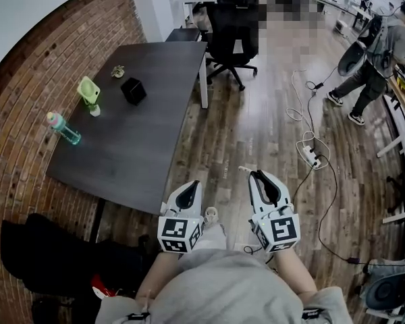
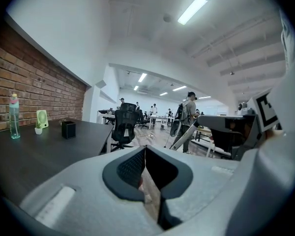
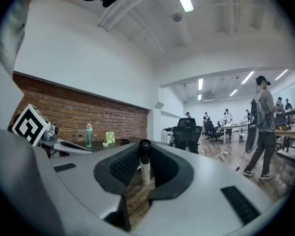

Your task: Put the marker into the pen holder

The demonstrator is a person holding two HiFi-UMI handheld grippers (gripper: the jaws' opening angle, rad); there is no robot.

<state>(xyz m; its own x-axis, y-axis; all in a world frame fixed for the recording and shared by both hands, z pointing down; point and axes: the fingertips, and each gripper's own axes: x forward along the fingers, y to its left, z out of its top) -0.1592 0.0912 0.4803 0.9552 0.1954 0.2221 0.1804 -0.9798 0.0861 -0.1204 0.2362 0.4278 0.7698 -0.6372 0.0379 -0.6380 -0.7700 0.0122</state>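
Right gripper view: my right tool (image 3: 143,154) squeezes a white, black-capped marker (image 3: 146,172). My left tool (image 2: 145,149) is closed, empty. A black square pen holder (image 1: 133,90) sits on the dark counter (image 1: 145,140).

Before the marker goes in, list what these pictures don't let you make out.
- Inside of the pen holder: head view, too small and dark; both gripper views show only its side.
- The small object at the table's far end: head view, too small to identify.
- The marker: head view, the right gripper covers nearly all of it.
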